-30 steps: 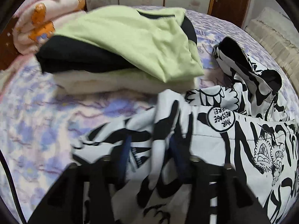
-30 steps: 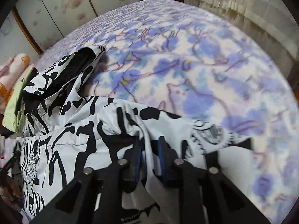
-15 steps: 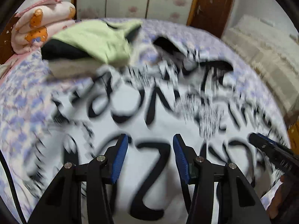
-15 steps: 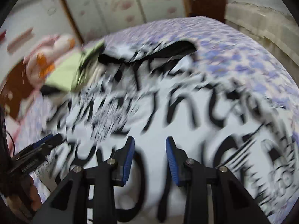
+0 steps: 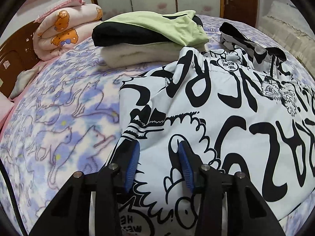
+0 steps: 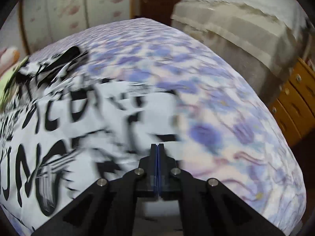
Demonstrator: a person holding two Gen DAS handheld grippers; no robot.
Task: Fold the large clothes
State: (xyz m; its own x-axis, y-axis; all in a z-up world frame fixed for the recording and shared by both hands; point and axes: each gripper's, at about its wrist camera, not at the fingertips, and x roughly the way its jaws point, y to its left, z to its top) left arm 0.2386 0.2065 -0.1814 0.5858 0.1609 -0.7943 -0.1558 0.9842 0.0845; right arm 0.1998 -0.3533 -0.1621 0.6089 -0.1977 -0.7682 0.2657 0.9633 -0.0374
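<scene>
STEP: fold printed jacket (image 5: 226,118), lying spread on bed (image 5: 59,118) near front edge | LEFT tool (image 5: 159,153): closing over fabric, not yet pinching | RIGHT tool (image 6: 157,147): pressed together, empty | ADVICE: pinch hem fully before lifting.

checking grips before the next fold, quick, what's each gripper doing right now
left gripper: jaws apart and closing over the black-and-white garment, not pressing on it.
right gripper: jaws shut, no cloth visibly between them.
</scene>
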